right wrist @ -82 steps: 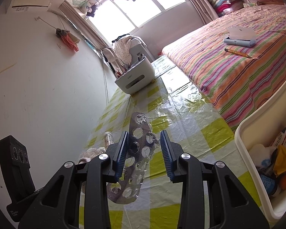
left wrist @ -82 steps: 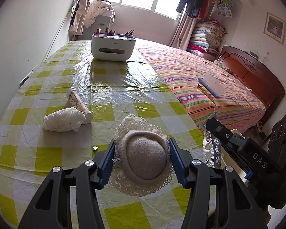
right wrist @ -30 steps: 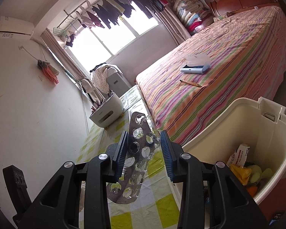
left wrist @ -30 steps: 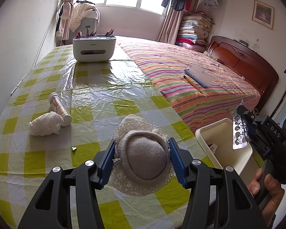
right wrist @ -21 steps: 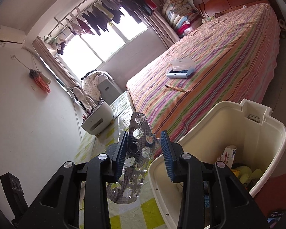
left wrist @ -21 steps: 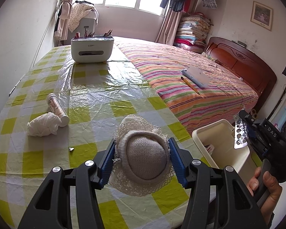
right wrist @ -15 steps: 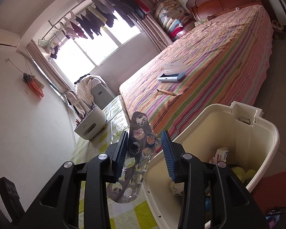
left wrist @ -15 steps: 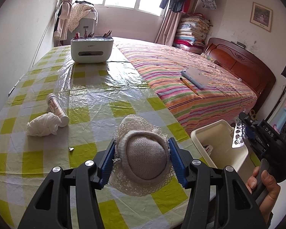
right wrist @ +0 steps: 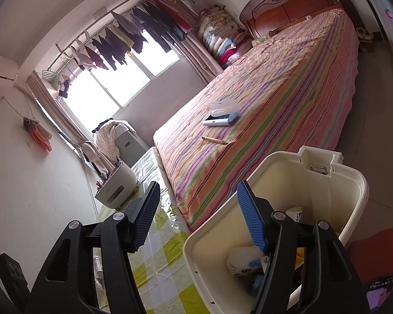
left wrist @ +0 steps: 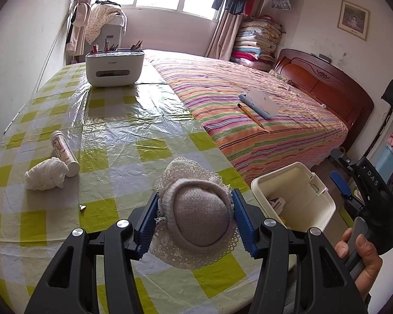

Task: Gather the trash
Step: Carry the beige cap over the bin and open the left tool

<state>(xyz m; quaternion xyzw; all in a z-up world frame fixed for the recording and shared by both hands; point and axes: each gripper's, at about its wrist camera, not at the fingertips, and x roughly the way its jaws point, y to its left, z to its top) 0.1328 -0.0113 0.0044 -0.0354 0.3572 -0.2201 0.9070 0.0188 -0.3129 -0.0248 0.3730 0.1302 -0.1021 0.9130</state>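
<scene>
Nearest, at the bottom centre of the left wrist view, the left gripper is clamped on a small lace-trimmed hat, its blue pads pressing the knitted crown from both sides above the checked table. At lower right of that view a hand grips the handle of the right gripper, which hangs over the cream bin standing beside the table's edge. In the right wrist view the right gripper has just been opening; its jaws stand apart with nothing between them, the right one over the bin's mouth. Inside the bin lie a white wad and a small carton. Further up the table, at mid left of the left wrist view, a crumpled tissue touches a lying tube, with a tiny scrap nearer. Beyond, at upper left, sits a white organiser. A striped bed fills the right, bearing a pencil and a case.
</scene>
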